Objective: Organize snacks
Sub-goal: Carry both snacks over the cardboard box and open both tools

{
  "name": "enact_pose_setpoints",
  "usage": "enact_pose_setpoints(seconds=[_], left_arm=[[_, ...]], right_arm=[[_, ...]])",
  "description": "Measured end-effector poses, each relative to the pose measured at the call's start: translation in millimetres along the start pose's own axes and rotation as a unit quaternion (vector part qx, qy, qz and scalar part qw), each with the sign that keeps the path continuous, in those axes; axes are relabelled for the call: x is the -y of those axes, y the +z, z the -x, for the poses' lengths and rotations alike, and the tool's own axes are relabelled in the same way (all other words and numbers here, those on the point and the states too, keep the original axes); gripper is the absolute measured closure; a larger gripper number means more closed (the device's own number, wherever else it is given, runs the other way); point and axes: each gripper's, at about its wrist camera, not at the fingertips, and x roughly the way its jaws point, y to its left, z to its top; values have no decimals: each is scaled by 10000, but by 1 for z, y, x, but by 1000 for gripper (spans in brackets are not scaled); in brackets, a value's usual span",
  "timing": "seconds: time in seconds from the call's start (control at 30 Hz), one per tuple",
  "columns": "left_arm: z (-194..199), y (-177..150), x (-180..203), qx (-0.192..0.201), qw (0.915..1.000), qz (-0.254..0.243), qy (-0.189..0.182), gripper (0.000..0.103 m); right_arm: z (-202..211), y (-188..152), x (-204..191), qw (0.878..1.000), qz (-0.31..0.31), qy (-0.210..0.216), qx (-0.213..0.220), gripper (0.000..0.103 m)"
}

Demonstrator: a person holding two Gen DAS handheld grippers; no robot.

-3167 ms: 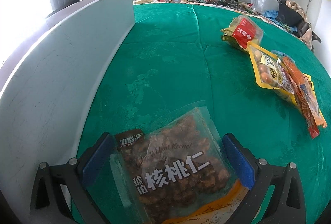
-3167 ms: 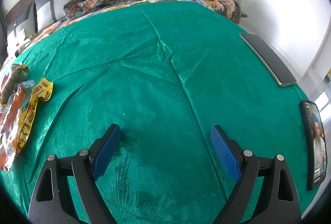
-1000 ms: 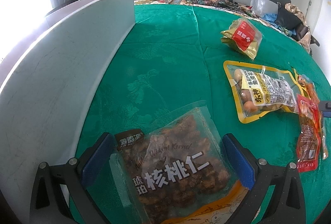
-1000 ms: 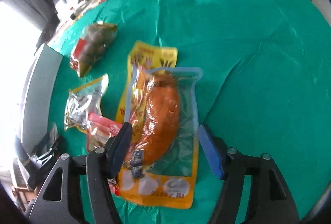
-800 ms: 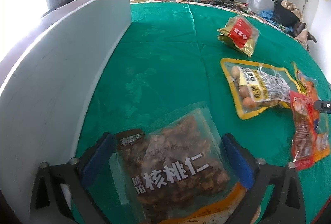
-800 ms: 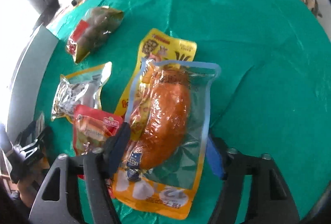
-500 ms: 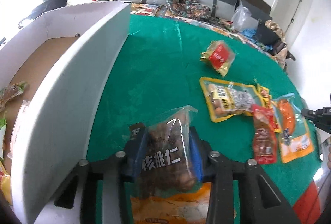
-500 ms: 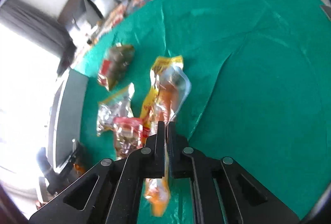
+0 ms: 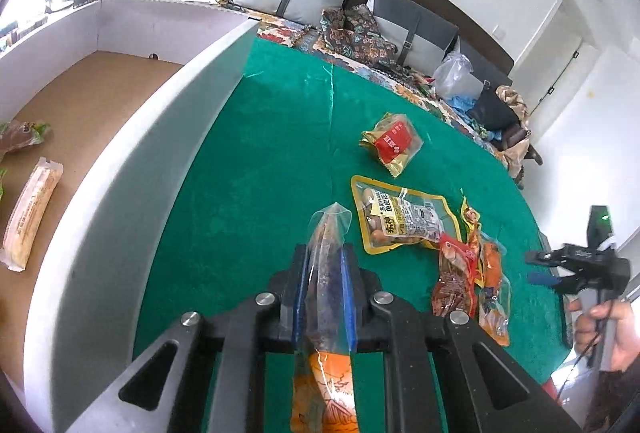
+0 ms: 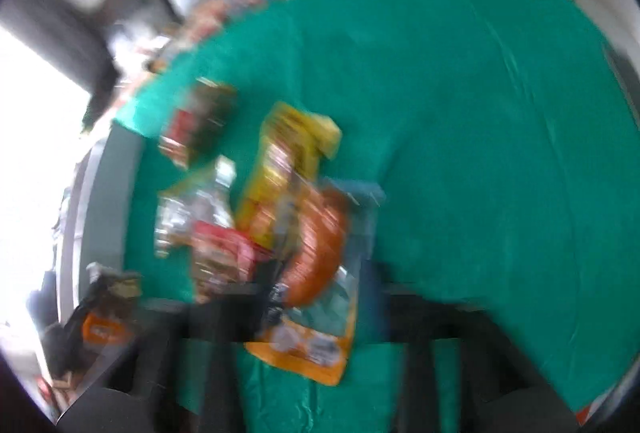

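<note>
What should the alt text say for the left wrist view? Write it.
The left gripper is shut on a clear walnut snack bag, raised over a green cloth. A white cardboard box stands at left, loose snack packs lie at right.

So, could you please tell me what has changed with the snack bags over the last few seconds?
The left tongs closed on the walnut bag and lifted it off the green cloth, so the open box now shows. The right tongs pinched the orange sausage pouch and are opening again; it lies between them. The red-label bag and peanut pouch stayed put.
</note>
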Motion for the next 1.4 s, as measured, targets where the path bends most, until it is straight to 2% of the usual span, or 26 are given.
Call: enact_pose_setpoints(seconds=[0.07, 0.13, 0.17, 0.2, 0.23, 0.27, 0.3, 0.33, 0.37, 0.4, 0.43, 0.47, 0.5, 0.6, 0.7, 0.8, 0.9, 0.97, 1.0, 1.1, 1.2, 1.27, 1.3, 1.33, 1.37, 1.4], left_arm=[[1, -4, 4, 25, 9999, -95, 45, 88], [1, -7, 9, 37, 9997, -214, 113, 88], [1, -7, 12, 44, 9996, -252, 141, 88], [1, -8, 12, 56, 9995, -265, 160, 88], [2, -8, 11, 71, 9996, -224, 156, 88], [3, -9, 8, 81, 9997, -157, 141, 88], [5, -9, 5, 87, 9999, -76, 119, 88], [7, -10, 0, 97, 9999, 25, 80, 88], [9, -11, -3, 105, 9999, 82, 58, 88], [10, -11, -5, 117, 9998, 124, 37, 88], [12, -12, -8, 128, 9997, 190, -17, 88], [14, -12, -10, 140, 9995, 256, -92, 88], [15, -12, -11, 154, 9992, 319, -179, 88], [23, -10, -12, 230, 9977, 473, -417, 88], [38, -2, -11, 353, 9945, 684, -705, 88], [63, 9, -15, 570, 9875, 1014, -1064, 88], [98, 23, -29, 921, 9783, 1318, -1309, 88], [125, 35, -46, 1227, 9741, 1436, -1246, 88], [136, 40, -54, 1352, 9728, 1480, -1165, 88], [170, 55, -91, 1664, 9708, 1585, -690, 88], [192, 60, -130, 1753, 9708, 1639, 2, 88], [197, 58, -154, 1668, 9704, 1676, 483, 85], [196, 57, -163, 1601, 9695, 1712, 717, 81], [194, 54, -175, 1453, 9674, 1795, 1040, 62], [191, 52, -184, 1344, 9654, 1872, 1224, 30], [190, 50, -190, 1277, 9627, 1939, 1390, 19]], right_arm=[[-20, -5, 1, 9991, -291, -314, -37, 25], [-47, -8, -14, 9975, -262, -643, -149, 25], [-60, -10, -22, 9965, -138, -796, -224, 18], [-70, -14, -40, 9934, 289, -1113, 14, 15], [-87, -18, -56, 9850, 789, -1533, -19, 11], [-94, -21, -64, 9789, 1072, -1739, 12, 12], [-96, -23, -68, 9778, 1248, -1675, 147, 15], [-96, -22, -65, 9782, 1254, -1653, 117, 28], [-92, -21, -62, 9788, 1217, -1640, 128, 36], [-85, -19, -51, 9839, 1052, -1439, 90, 43], [-78, -18, -46, 9875, 948, -1260, 88, 57], [-69, -16, -37, 9910, 815, -1054, 101, 63], [-62, -14, -28, 9941, 639, -871, 113, 65], [-43, -15, 8, 9998, -136, 73, 150, 66], [-32, -17, 35, 9881, -912, 1207, 265, 66], [-14, -18, 21, 9811, -984, 1631, 349, 66], [1, -13, -30, 9757, -555, 2096, 317, 65], [7, -10, -71, 9704, -238, 2388, 253, 65], [9, -9, -108, 9652, 52, 2610, 166, 65], [11, -20, -188, 9492, 687, 3071, -66, 63], [-2, -42, -291, 9257, 1378, 3493, -459, 62], [-16, -61, -344, 9191, 1782, 3468, -563, 59], [-27, -71, -368, 9163, 1983, 3424, -621, 53], [-35, -79, -384, 9137, 2090, 3415, -701, 37], [-56, -91, -407, 9107, 2226, 3360, -908, 32], [-68, -100, -417, 9111, 2281, 3268, -1054, 27]])
